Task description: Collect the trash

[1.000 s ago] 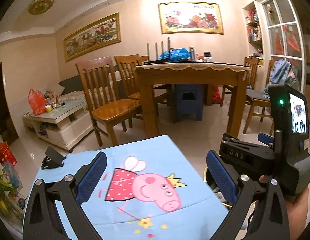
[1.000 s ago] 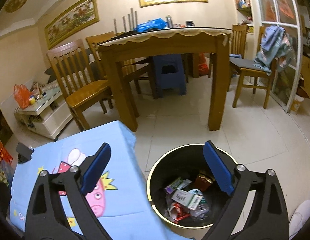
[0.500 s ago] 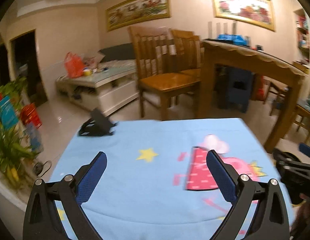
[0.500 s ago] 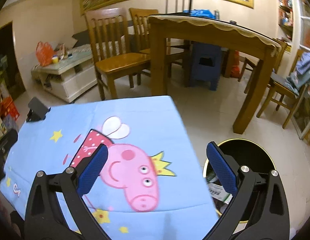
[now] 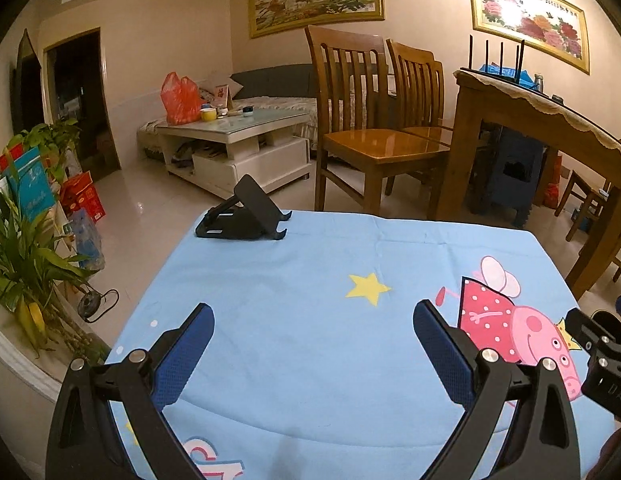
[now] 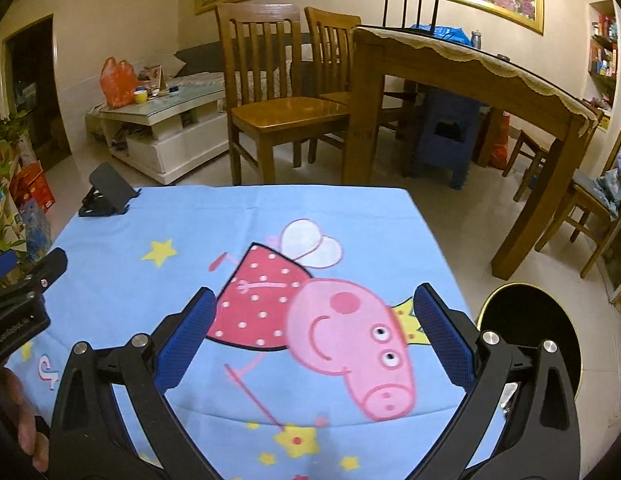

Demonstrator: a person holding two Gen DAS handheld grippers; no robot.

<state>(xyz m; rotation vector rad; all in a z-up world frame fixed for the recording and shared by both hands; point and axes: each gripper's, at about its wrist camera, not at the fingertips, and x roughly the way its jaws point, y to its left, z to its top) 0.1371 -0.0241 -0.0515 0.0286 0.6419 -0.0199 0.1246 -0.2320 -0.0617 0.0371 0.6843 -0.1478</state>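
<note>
My left gripper (image 5: 313, 350) is open over a blue cartoon-pig tablecloth (image 5: 310, 280), nothing between its blue pads. My right gripper (image 6: 313, 334) is open too, hovering over the pig print on the same cloth (image 6: 150, 280). A black trash bin with a gold rim (image 6: 534, 332) stands on the floor just off the table's right edge; its inside is dark in the right wrist view. No loose trash shows on the cloth. The right tool's body (image 5: 602, 364) shows at the right edge of the left wrist view, and the left tool (image 6: 18, 304) at the left edge of the right wrist view.
A black folding phone stand (image 5: 246, 216) sits at the cloth's far left corner. Wooden chairs (image 5: 374, 136) and a dining table (image 5: 550, 120) stand beyond. A white coffee table (image 5: 238, 144) lies further left, and potted plants (image 5: 26, 256) beside the table.
Both grippers swung left, away from the bin, and now face over the tablecloth. The bin has slid to the right edge of the right wrist view. Both stayed open.
</note>
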